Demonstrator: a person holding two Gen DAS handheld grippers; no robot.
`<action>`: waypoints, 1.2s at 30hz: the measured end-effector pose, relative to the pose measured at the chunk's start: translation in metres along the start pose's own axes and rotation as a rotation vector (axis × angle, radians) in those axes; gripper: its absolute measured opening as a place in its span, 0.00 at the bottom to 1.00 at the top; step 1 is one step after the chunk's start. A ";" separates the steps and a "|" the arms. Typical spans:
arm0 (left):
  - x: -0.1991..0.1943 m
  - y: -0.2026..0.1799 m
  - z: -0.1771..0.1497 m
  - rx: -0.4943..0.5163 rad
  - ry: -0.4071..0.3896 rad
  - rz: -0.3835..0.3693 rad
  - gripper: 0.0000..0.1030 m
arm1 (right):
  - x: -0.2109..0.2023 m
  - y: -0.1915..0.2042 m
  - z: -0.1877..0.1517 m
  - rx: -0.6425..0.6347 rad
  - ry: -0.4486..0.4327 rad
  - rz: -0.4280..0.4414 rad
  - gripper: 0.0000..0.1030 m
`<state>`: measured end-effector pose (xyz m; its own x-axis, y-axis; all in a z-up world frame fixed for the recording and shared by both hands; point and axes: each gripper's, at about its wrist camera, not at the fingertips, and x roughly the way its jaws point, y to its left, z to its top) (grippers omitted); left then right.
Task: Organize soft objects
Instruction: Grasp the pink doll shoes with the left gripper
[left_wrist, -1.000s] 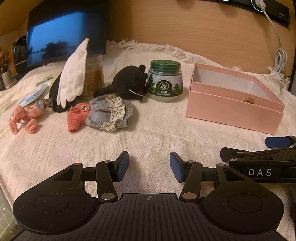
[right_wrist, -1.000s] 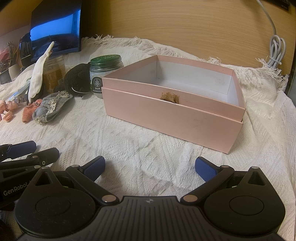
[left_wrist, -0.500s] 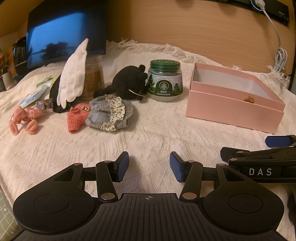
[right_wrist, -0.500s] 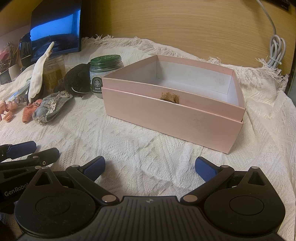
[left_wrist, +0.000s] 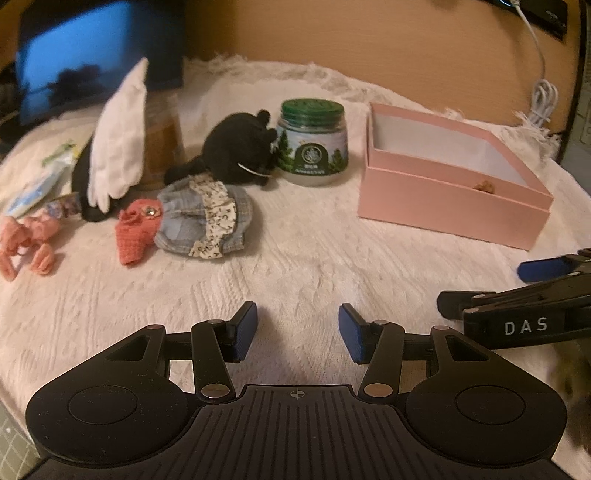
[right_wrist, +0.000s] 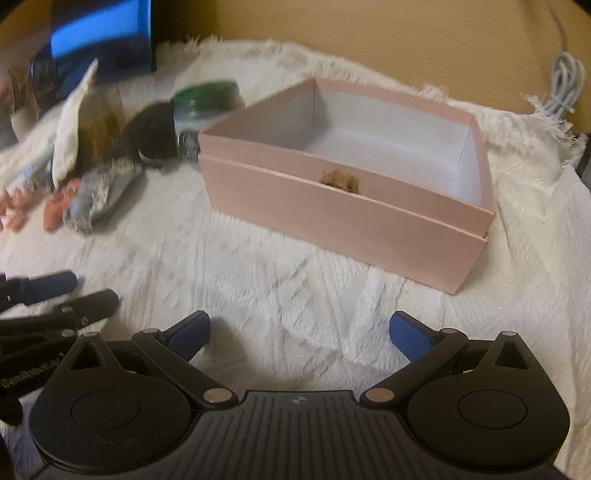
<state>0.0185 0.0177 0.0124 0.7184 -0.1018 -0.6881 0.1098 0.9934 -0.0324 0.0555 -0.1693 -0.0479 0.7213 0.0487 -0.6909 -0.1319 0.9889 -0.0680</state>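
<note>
An open pink box (left_wrist: 450, 205) (right_wrist: 347, 218) stands on the white knitted cloth, with a small brown fuzzy thing (right_wrist: 339, 180) inside by its near wall. Soft toys lie to the left: a black plush (left_wrist: 236, 151), a denim doll garment (left_wrist: 207, 221) with a coral knitted piece (left_wrist: 135, 230), a white plush wing (left_wrist: 118, 136) and pink knitted bits (left_wrist: 27, 243). My left gripper (left_wrist: 297, 332) is open and empty, above the cloth short of the toys. My right gripper (right_wrist: 299, 334) is open and empty, in front of the box.
A green-lidded jar (left_wrist: 312, 144) stands between the black plush and the box. An amber jar (left_wrist: 162, 147) stands behind the wing. A dark monitor (left_wrist: 96, 62) is at the back left, a white cable (left_wrist: 543, 99) at the back right by the wooden wall.
The right wrist view has shifted and blurred: my right gripper is moving, the box now a little further right in view. The left gripper has hardly moved. Both stay open.
</note>
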 end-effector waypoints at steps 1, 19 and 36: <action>0.000 0.003 0.003 0.007 0.021 -0.012 0.49 | -0.001 0.000 0.001 0.000 0.010 0.000 1.00; -0.005 0.294 0.115 -0.178 -0.031 -0.097 0.38 | -0.008 0.102 0.067 -0.011 0.007 -0.065 0.95; 0.051 0.295 0.083 -0.004 0.201 -0.258 0.49 | 0.010 0.197 0.088 -0.079 -0.022 -0.048 0.95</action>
<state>0.1444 0.3008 0.0274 0.5174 -0.3379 -0.7862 0.2673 0.9366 -0.2266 0.0965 0.0385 -0.0051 0.7428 0.0050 -0.6695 -0.1488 0.9762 -0.1577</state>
